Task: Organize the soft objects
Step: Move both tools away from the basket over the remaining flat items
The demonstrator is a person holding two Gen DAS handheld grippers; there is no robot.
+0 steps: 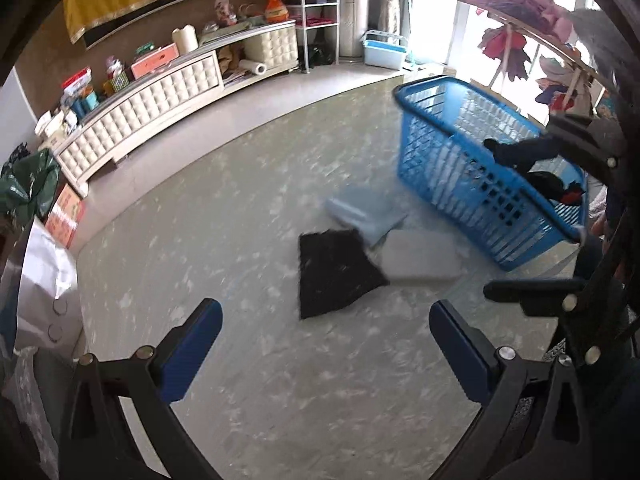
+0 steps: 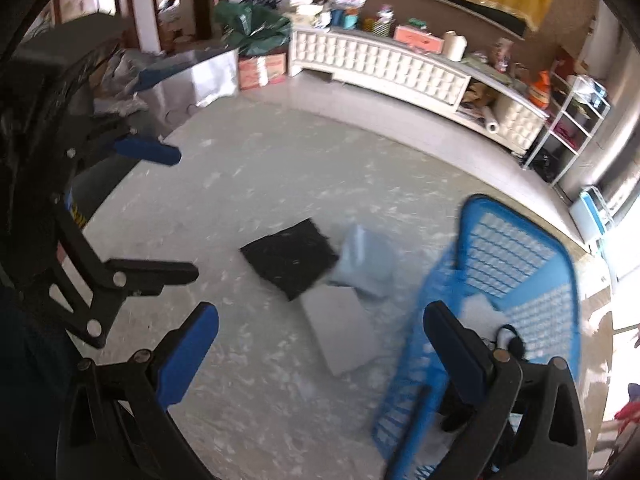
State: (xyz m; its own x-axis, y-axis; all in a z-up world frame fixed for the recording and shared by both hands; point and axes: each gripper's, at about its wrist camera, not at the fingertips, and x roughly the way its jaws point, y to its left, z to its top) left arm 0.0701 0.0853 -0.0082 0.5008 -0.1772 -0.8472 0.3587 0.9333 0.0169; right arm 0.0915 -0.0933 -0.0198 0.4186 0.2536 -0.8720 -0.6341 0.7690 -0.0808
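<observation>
Both grippers hang above a pale speckled floor (image 1: 248,240) with their blue-padded fingers spread wide and nothing between them. Ahead of the left gripper (image 1: 326,344), three folded cloths lie together on the floor: a black cloth (image 1: 336,272) nearest its fingers, a light-blue cloth (image 1: 366,216) beyond it, and a grey cloth (image 1: 424,258) to the right, its edge touching the black one. Farther right of those fingers stands a blue plastic laundry basket (image 1: 444,160), tilted, with dark clothing (image 1: 548,184) inside.

From the right wrist view, the right gripper (image 2: 320,344) has the same three cloths ahead of its fingers; the grey cloth (image 2: 340,332) lies closest, between the fingertips in the frame, with the black cloth (image 2: 290,258) and light-blue cloth (image 2: 366,264) beyond. The basket (image 2: 516,280) sits at the right finger (image 2: 456,348), which overlaps its near wall; whether they touch cannot be told. The left gripper (image 2: 160,208) shows at the left edge. A long white tufted cabinet (image 1: 160,100) runs along the far wall.
</observation>
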